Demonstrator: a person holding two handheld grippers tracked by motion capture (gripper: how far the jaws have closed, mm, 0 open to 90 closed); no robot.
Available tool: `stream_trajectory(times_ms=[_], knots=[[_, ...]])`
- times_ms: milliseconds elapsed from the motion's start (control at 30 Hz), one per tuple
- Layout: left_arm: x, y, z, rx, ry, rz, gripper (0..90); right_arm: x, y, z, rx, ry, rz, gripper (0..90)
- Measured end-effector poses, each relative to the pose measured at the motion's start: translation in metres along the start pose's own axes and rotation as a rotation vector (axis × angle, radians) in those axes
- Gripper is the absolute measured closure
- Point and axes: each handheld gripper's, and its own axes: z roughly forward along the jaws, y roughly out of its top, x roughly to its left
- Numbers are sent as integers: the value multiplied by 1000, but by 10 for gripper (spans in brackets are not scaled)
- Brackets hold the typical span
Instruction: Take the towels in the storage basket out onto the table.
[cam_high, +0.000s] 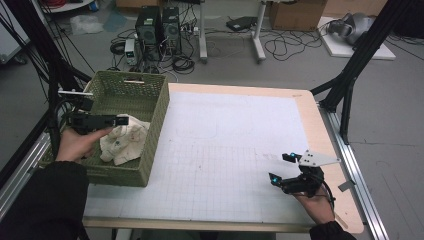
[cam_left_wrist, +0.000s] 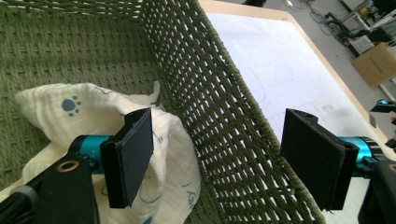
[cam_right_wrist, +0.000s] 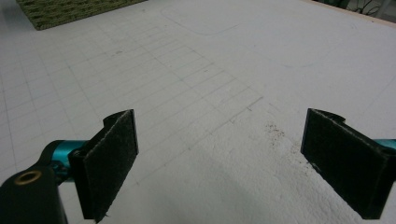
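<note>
So the left gripper (cam_left_wrist: 217, 158) is hanging over the green basket (cam_high: 159, 116) with its jaws wide apart, straddling the basket's right wall and gripping nothing. The cloth (cam_left_wrist: 51, 109), cream with blue paw prints, is lying bunched up inside the basket, right by the inner jaw. The right gripper (cam_high: 280, 167) is sitting above the white mat (cam_high: 225, 135), also gaping, nothing in it.

Lab: floor computers (cam_high: 159, 27), tangled cables (cam_high: 285, 45)

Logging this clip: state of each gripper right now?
Left gripper: open, straddling the basket wall, holding nothing.
Right gripper: open, empty.
</note>
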Motion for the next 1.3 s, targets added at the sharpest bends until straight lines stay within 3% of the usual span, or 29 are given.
stream_trajectory(times_ms=[667,1300], knots=[[4,-2,0,22,68,35,259,0,0,1,10,3,1,102],[11,-6,4,43,162,72,267,-2,0,2,8,-7,-1,102]])
